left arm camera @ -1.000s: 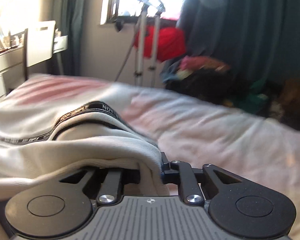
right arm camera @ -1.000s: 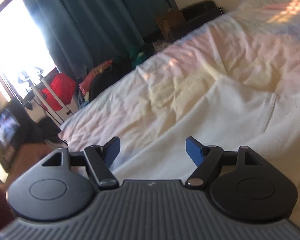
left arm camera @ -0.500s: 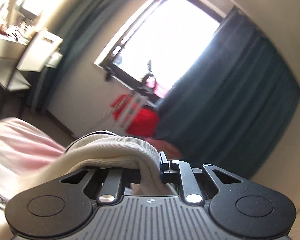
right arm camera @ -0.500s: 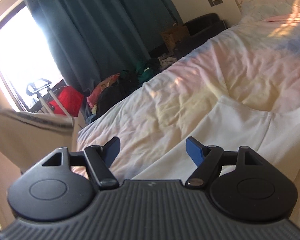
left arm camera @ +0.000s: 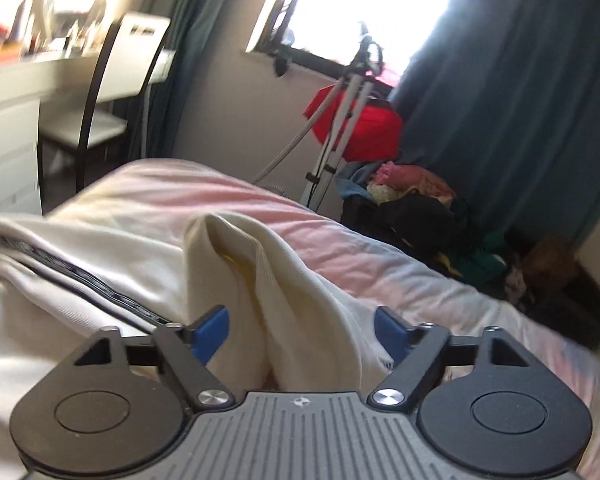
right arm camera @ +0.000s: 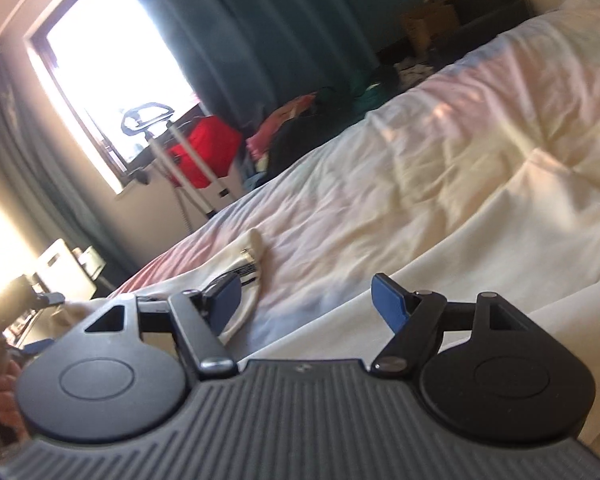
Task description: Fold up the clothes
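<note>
A cream garment with a black printed band lies on the bed. In the left wrist view a raised fold of it stands between the blue pads of my left gripper, which is open; the pads do not press on the cloth. In the right wrist view my right gripper is open and empty, low over the bed. The garment's folded end lies just past its left pad, and more cream cloth spreads to the right.
The bed sheet is pale pink and white. Beyond the bed edge stand a tripod, a red bag, a pile of dark clothes, a chair with a desk, and teal curtains.
My left gripper has opened and let go of the cream garment, which now rests in a loose fold on the bed. It came down from a raised pose. My right gripper stays open.
</note>
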